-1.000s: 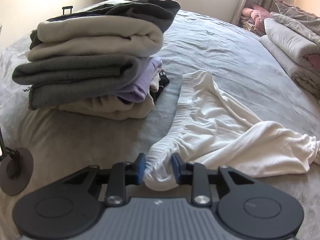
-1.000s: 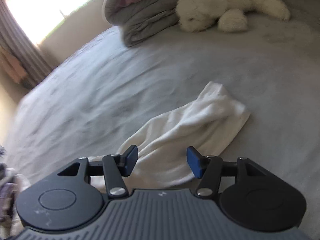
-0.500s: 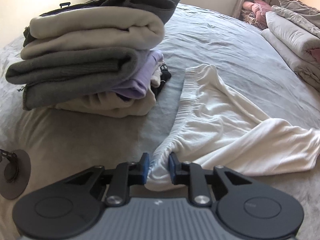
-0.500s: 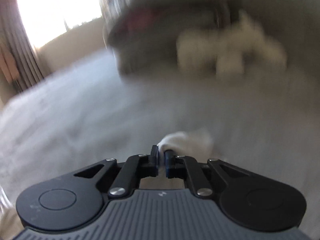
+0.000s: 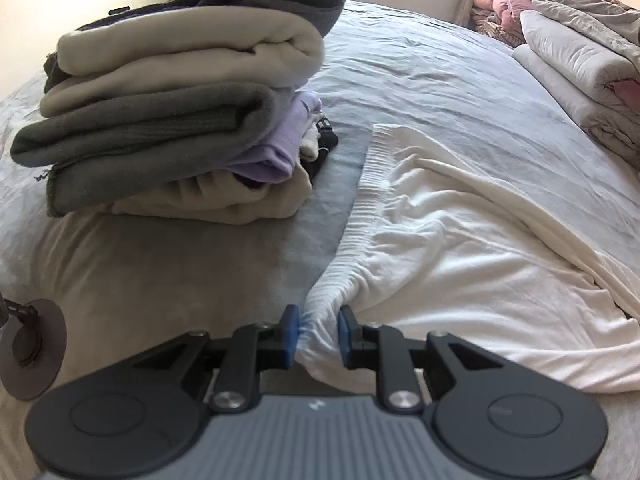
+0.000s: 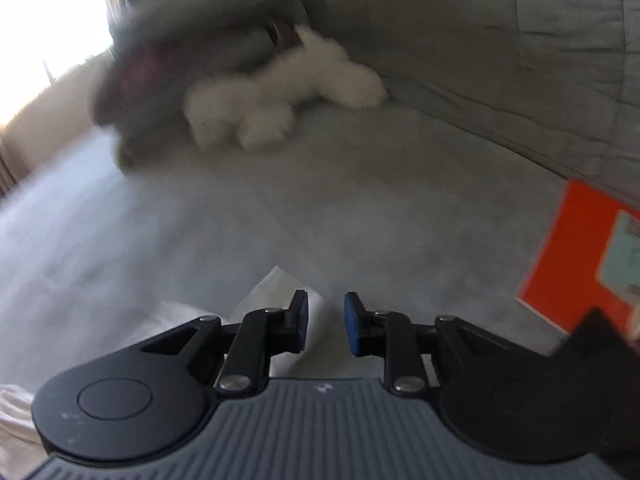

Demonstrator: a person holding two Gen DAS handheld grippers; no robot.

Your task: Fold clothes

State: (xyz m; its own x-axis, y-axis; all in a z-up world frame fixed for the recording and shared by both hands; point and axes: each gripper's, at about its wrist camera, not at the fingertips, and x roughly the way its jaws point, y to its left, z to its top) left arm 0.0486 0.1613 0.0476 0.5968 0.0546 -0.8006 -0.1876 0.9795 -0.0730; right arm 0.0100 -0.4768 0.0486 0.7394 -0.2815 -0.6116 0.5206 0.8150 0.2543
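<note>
Clamped at the left gripper (image 5: 318, 332): pads pinching the near waistband corner of the white garment (image 5: 460, 268), same hold as a second ago. Opening at the right gripper (image 6: 325, 322): fingers parting, nothing between them now, though half a second back shut on a white tip of cloth. Only a scrap of white showing behind its left finger. Rest of garment spread across the grey bed (image 5: 420, 80), right of the folded stack (image 5: 180, 120). Likely a leg end just laid down or slipped; fold not yet finished.
</note>
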